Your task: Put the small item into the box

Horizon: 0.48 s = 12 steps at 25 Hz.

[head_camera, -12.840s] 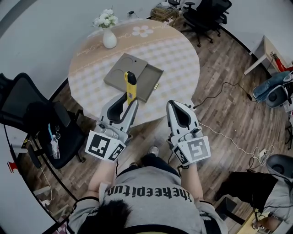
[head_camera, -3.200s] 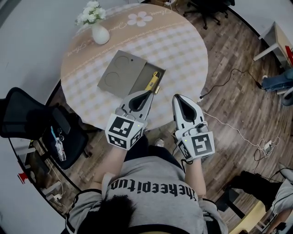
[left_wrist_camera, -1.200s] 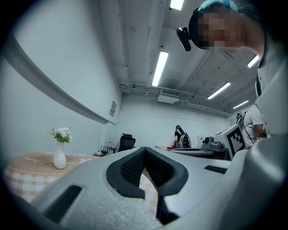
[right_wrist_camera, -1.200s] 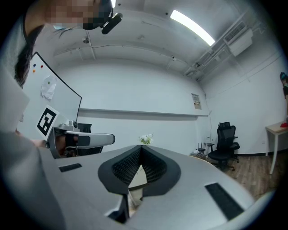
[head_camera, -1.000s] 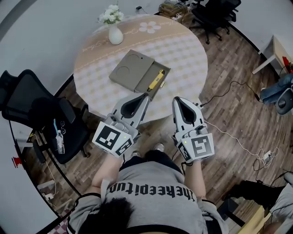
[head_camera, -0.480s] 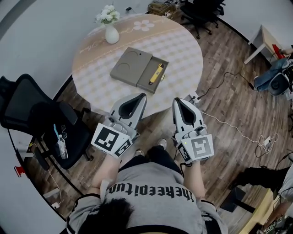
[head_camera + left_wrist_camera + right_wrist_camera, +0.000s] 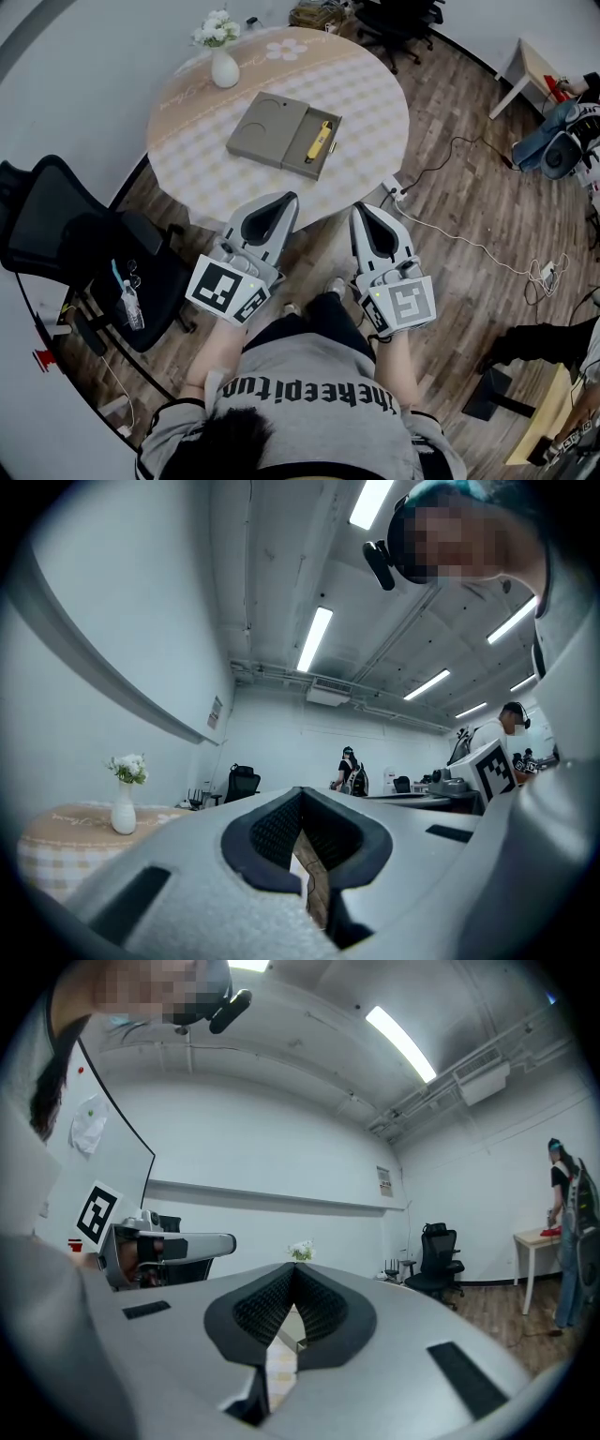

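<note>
A small yellow item (image 7: pixel 319 139) lies in the right-hand tray of the flat grey-brown box (image 7: pixel 265 128), which lies open on the round table (image 7: pixel 375 103). Neither gripper touches it. My left gripper (image 7: pixel 292 197) is shut and empty, held off the table's near edge in front of the person's body. My right gripper (image 7: pixel 360 208) is beside it, also shut with nothing in it. In the left gripper view the left gripper's (image 7: pixel 300 791) jaws meet at the tip. The right gripper (image 7: pixel 292 1267) looks the same in its own view.
A white vase with flowers (image 7: pixel 223 67) stands at the table's far side, also seen as the vase (image 7: pixel 123 810) from the left gripper. A black office chair (image 7: pixel 66 244) stands to the left. Cables (image 7: pixel 450 234) trail over the wooden floor on the right.
The left gripper carried the yellow item to the box, let it go there and drew back. Over the last second both grippers have moved a little farther from the table, still shut.
</note>
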### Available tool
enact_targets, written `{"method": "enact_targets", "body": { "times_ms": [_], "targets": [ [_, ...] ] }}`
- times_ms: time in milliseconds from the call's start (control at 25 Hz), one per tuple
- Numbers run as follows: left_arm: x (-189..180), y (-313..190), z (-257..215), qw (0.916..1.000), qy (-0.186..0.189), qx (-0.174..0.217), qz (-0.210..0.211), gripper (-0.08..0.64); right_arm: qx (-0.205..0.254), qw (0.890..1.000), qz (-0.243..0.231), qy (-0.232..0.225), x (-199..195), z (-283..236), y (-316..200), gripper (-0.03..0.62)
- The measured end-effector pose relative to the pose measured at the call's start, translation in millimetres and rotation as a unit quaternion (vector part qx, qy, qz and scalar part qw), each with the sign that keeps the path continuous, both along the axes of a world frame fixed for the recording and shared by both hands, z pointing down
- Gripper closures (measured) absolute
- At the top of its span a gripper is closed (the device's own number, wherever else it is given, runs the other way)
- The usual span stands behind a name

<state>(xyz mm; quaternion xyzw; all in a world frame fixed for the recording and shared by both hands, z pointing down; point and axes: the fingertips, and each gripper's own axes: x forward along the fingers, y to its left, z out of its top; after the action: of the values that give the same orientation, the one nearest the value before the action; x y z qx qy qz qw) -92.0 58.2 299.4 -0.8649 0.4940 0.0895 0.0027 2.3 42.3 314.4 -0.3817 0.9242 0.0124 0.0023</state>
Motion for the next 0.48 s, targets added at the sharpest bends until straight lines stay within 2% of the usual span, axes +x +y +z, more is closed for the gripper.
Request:
{"method": "enact_targets", "body": {
  "times_ms": [480],
  "targets": [
    [-11,23,-1,0.9999,-0.001,0.005,0.009,0.545,0.000,1.000,0.010,0.001,-11,-2,25,0.586]
  ]
}}
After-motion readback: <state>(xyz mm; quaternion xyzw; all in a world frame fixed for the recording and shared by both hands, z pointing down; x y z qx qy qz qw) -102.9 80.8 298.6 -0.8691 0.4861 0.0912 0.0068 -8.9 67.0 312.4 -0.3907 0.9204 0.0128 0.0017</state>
